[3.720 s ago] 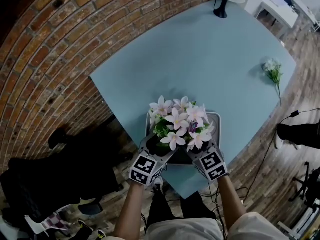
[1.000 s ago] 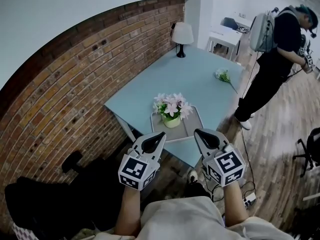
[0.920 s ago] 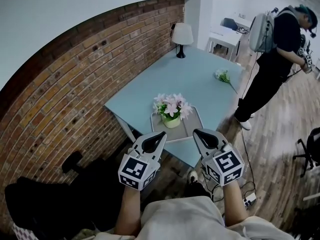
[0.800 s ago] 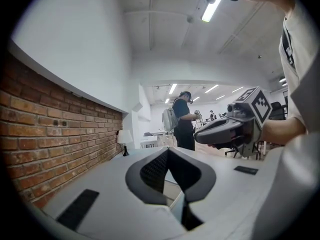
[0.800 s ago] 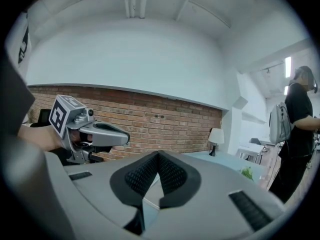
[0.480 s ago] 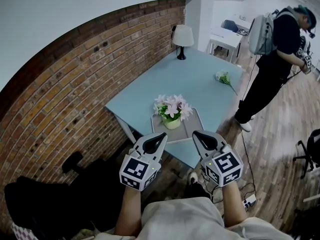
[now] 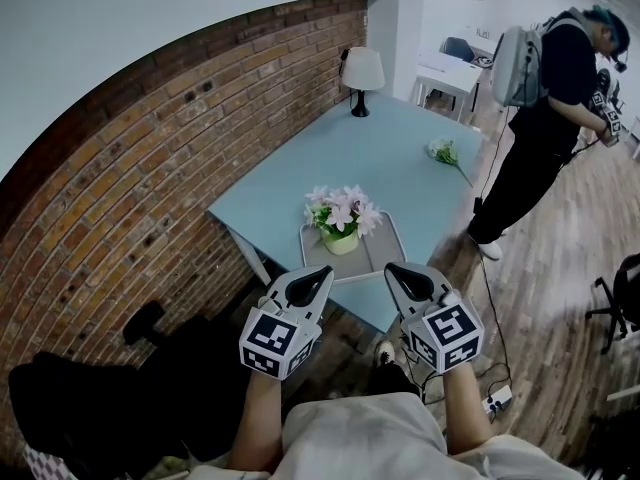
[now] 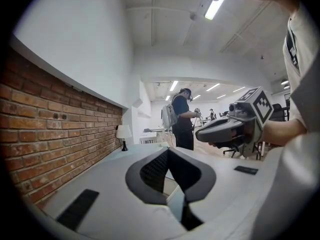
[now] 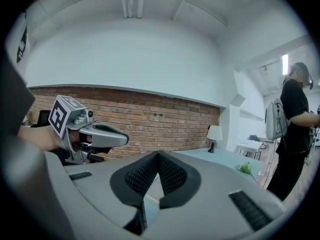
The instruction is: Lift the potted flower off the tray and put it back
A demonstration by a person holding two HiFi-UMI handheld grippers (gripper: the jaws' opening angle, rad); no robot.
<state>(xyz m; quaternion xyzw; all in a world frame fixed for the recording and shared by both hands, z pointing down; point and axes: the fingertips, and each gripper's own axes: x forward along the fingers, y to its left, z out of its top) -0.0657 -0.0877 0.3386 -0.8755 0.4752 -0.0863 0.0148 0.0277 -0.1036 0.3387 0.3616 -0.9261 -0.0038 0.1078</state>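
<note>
Left claw (image 7: 322,272) and right claw (image 7: 392,269) are shut and empty, just off the surface's (image 7: 395,158) near edge. The potted flower (image 7: 340,219) stands in the tray (image 7: 384,245) there.

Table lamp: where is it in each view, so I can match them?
Head view: lamp at the table's far corner, upper centre.
Left gripper view: lamp left of centre, beside the brick wall.
Right gripper view: lamp right of centre, at the wall's end.
Shared landmark: the brick wall.

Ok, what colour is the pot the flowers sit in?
Pale yellow-green; the pot stands on the tray, best seen in the head view.
</note>
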